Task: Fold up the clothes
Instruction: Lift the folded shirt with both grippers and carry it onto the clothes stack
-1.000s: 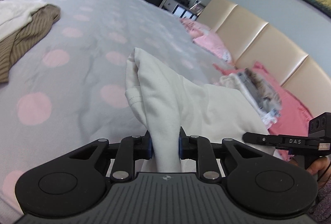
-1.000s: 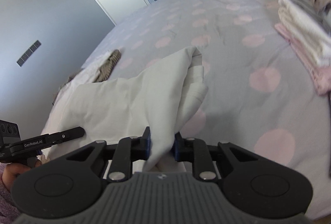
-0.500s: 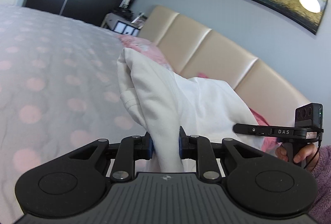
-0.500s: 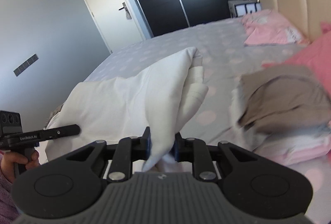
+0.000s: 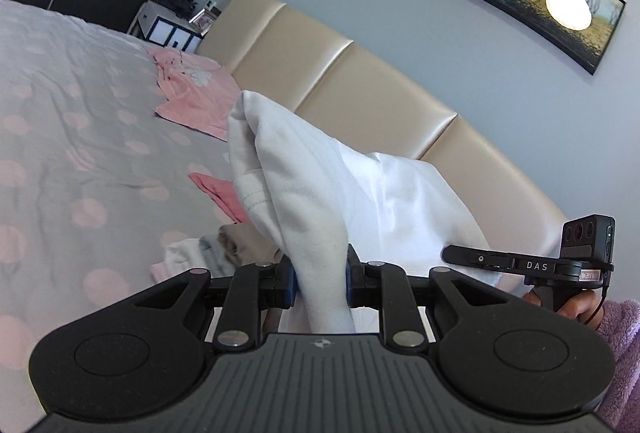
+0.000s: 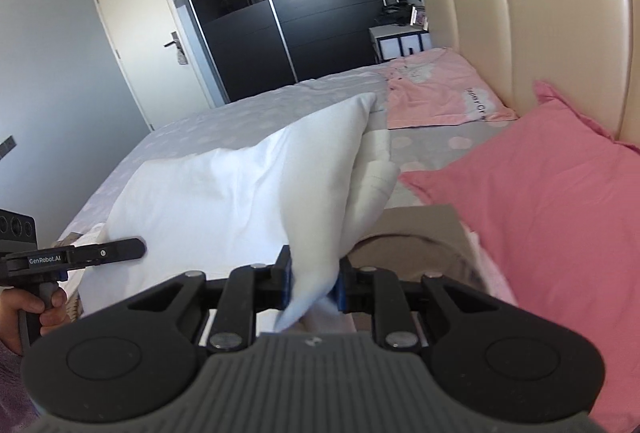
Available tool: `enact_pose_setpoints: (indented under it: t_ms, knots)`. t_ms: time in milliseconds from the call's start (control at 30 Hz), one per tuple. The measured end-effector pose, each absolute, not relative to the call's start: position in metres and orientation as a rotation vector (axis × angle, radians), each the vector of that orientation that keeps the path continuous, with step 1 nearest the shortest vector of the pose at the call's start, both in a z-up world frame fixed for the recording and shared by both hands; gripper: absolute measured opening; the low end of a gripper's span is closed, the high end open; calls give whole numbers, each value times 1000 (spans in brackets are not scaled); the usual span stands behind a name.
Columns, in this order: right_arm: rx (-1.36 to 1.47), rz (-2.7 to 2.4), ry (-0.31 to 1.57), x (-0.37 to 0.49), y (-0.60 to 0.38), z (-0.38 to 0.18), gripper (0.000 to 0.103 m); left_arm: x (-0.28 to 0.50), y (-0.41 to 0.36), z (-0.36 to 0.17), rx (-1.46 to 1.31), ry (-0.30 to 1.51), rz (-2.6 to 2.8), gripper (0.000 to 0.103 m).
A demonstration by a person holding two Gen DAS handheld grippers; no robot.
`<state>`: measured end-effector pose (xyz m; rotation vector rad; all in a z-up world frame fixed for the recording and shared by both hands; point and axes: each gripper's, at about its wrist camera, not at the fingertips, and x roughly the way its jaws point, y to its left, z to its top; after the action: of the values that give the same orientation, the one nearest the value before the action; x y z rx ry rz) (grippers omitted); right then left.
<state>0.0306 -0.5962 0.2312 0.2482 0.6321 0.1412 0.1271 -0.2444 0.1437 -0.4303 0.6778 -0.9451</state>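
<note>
We held the white garment [image 5: 320,193] clamped in the left gripper [image 5: 320,279] and, at its other end, in the right gripper [image 6: 312,283], both closed on the fabric. It hung stretched between them above the bed's [image 5: 60,121] headboard edge, over a folded pile [image 6: 412,245] beside the pink pillow [image 6: 540,193].

"DAS" marks the right gripper [image 5: 524,265]; "GenRobot.AI" marks the left gripper [image 6: 80,256].
</note>
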Motion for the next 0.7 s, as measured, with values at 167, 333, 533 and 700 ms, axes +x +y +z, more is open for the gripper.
enact_pose_setpoints:
  t_ms: [167,333,533,700]
  knots:
    - [247,112,679,68,-635,226,22,155,-280,129,-474,754,-929,18]
    - [247,83,707,106,-662,211,21,178,-306,109,-484,812,-905,18]
    - [290,49,732,144,-690,173,20,198,-332,82,-468,849,-881,18]
    - [364,22,746,164,-712,129,19,210,-344,53,-470,887,-853,19]
